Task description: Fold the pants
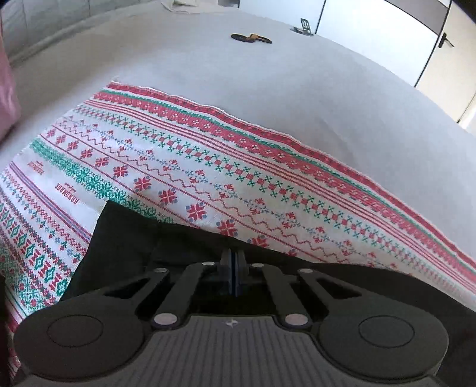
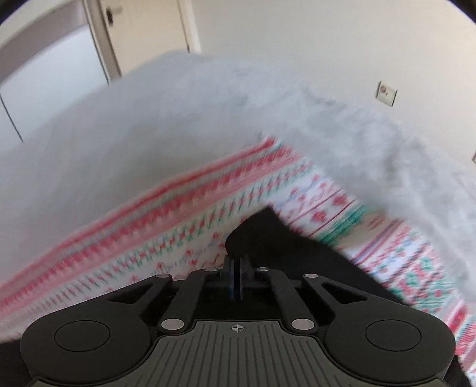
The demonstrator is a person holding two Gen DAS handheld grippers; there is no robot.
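Note:
The pants are black cloth (image 1: 128, 238) lying over a white mat with red and green folk patterns (image 1: 208, 154). My left gripper (image 1: 236, 253) is shut on the pants' edge, the jaws pressed together with black cloth around them. In the right wrist view, which is blurred by motion, my right gripper (image 2: 237, 260) is shut on a bunched corner of the black pants (image 2: 267, 235) above the same patterned mat (image 2: 178, 220).
The mat lies on a pale grey bed cover (image 1: 267, 77), which also shows in the right wrist view (image 2: 148, 128). A dark strap-like item (image 1: 251, 38) and a small stand (image 1: 306, 28) lie far back. Doors and white walls stand behind.

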